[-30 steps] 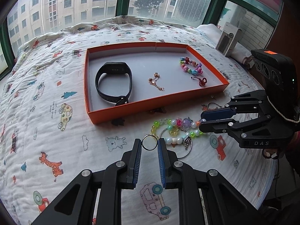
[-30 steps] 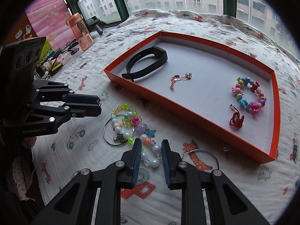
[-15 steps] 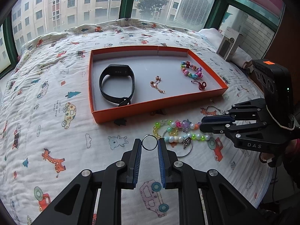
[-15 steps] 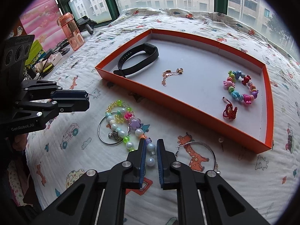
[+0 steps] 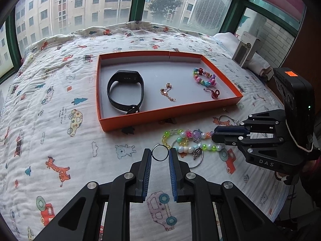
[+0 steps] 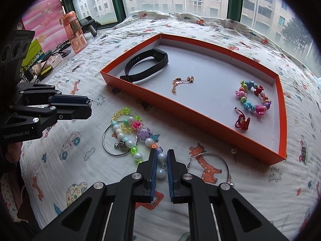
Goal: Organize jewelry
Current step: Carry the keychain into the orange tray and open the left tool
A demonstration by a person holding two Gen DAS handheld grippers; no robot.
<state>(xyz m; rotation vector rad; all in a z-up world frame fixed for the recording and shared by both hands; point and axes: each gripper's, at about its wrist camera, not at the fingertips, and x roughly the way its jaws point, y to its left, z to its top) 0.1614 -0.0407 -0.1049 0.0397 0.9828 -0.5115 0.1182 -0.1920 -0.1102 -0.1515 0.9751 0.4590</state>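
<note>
The right claw (image 6: 161, 156) has pinched in over the last second: its jaws stood well apart around the beaded bracelet (image 6: 138, 138), and now they close on the white beads at the strand's near end. Both views are a touch higher too, with the tray sitting lower in view, so both claws seem to be lifting, though I can't tell whether the beads have left the quilt.

The left claw (image 5: 159, 154) has not changed its grip; it holds a small metal ring (image 5: 159, 155) between its tips, just above the bed (image 5: 60, 132). The bracelet's loop is tangled with a large hoop carrying a silver charm (image 6: 121, 146), near the bed's front edge, just short of the orange tray (image 6: 192, 118). A second hoop earring (image 6: 208, 165) lies beside the right claw.

In the tray already: a black fitness band (image 6: 146, 66) at its left end, a fine gold chain (image 6: 180, 82) in the middle, a colourful bead bracelet (image 6: 252, 98) and a red knot charm (image 6: 242, 121) at the right.

So two pieces look secured at once. The risk, to my eye, is the hoop riding up with the beads.
</note>
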